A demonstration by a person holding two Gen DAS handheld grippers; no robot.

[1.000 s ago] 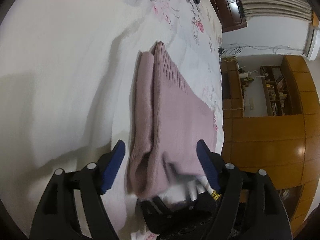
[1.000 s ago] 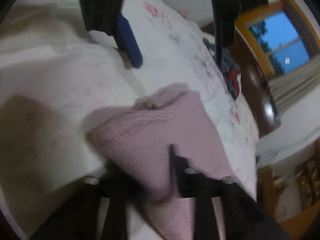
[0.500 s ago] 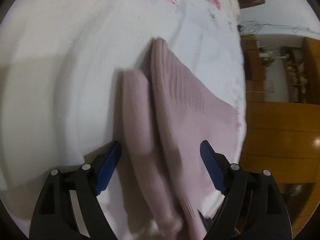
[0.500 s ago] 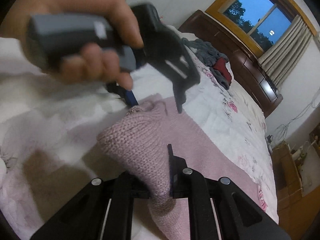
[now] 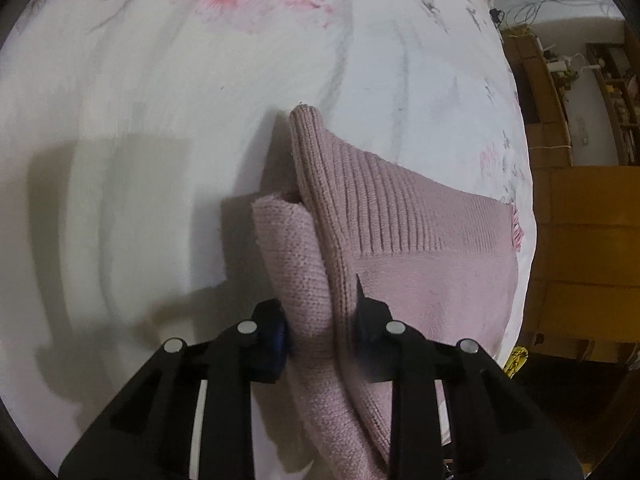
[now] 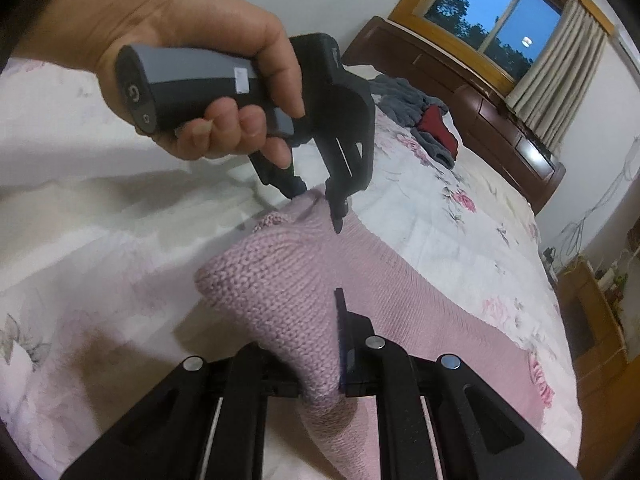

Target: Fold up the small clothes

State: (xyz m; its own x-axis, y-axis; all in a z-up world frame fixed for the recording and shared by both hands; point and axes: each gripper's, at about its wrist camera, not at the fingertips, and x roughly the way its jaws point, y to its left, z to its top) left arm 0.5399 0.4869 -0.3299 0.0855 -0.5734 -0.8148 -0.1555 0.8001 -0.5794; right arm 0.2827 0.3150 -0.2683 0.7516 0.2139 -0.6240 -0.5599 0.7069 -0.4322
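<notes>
A pink knitted sweater (image 5: 420,248) lies partly folded on a white floral bedspread (image 5: 200,120). In the left wrist view my left gripper (image 5: 320,332) is shut on a bunched fold of its near edge. The right wrist view has my right gripper (image 6: 320,376) shut on another corner of the same pink sweater (image 6: 288,292). Beyond it a person's hand (image 6: 192,40) holds the left gripper (image 6: 316,200), whose fingers pinch the sweater's far corner.
A heap of grey and red clothes (image 6: 424,120) lies at the far end of the bed near a dark wooden headboard (image 6: 500,120). Wooden cabinets (image 5: 580,240) stand past the bed's right edge. A curtained window (image 6: 492,20) is behind the headboard.
My left gripper was open around the sweater's edge and has since shut on it. The right gripper has kept its hold on the sweater, and both views have steadied.
</notes>
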